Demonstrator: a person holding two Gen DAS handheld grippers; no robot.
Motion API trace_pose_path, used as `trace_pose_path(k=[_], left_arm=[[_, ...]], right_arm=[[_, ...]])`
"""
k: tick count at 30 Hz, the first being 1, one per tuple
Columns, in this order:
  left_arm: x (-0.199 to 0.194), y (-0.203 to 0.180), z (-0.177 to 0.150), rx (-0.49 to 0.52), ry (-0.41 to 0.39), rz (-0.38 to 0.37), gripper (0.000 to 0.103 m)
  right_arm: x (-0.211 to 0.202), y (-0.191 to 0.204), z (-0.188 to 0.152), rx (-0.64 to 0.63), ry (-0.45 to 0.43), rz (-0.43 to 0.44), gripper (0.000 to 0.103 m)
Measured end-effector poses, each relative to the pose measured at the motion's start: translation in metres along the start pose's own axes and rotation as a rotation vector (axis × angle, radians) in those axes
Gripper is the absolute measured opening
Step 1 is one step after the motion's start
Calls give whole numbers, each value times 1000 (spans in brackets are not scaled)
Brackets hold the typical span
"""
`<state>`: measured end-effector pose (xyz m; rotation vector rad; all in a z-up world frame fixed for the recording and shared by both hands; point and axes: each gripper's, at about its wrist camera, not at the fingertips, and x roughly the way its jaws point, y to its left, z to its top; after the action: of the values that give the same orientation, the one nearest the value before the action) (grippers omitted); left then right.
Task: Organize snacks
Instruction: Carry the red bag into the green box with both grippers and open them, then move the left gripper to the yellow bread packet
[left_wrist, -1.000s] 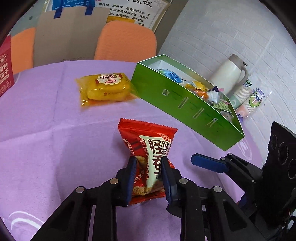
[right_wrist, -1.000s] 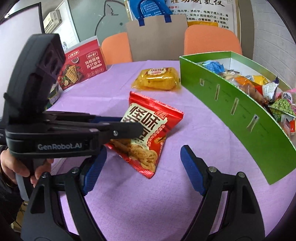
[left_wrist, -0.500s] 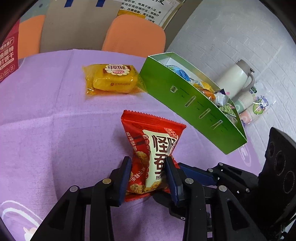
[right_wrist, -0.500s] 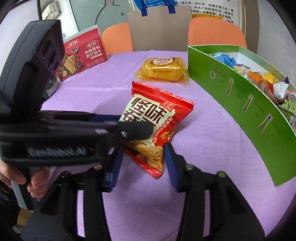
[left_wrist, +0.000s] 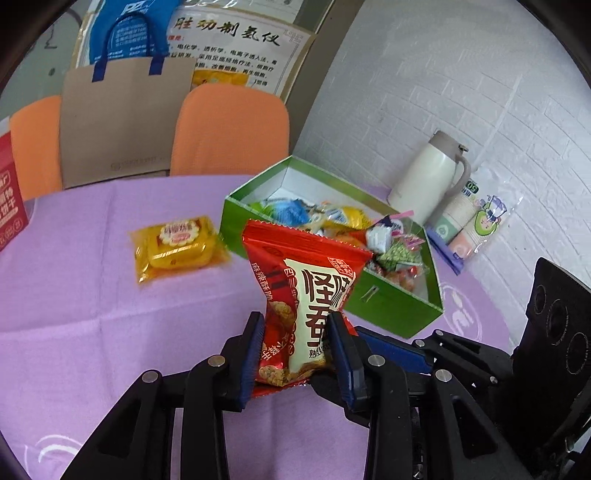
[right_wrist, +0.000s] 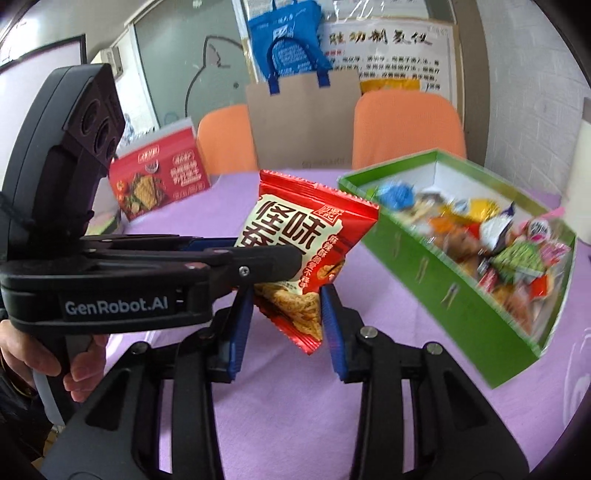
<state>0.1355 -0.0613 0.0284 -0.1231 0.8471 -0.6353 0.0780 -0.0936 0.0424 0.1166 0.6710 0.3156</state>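
Since a second ago the red snack bag (left_wrist: 306, 306) has come up off the purple tablecloth (left_wrist: 92, 314), and the right tongs (right_wrist: 286, 325) have closed in from wide open to pinch its lower corner. The left tongs (left_wrist: 295, 350) are clamped on the bag's lower half, so both pairs hold it upright in the air, just in front of the green box (left_wrist: 399, 314). The box already holds many snacks. Left to do, by my reading: drop this bag in, then fetch the yellow packet (left_wrist: 177, 243) lying beside the box.
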Motion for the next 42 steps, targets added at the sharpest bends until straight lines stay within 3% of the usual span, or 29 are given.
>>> trace_pose_path(k=[10,20,23,25,27,33,42], left_arm=[[30,-39,66,84,-43,-47,35],[91,-45,105,109,-6,-41,35],[107,-43,108,116,8,-31,38],[113,-42,106,122,20,3,68],[112,-41,98,130,6,35,83],[104,-32,88,136,18,77,86],[62,-21,78,108,-36,88,86]], right_arm=[[-15,-49,37,49,-118,-78,39],[10,-106,55,129,-110,-89,39],[21,-115,57,122,-89,-119,35],[29,-118,54,106,-48,-144,45],[32,-117,50,73,-37,-148,62],[27,-112,34,67,-49,-172,82],[3,-86,33,53,-85,-166,88]])
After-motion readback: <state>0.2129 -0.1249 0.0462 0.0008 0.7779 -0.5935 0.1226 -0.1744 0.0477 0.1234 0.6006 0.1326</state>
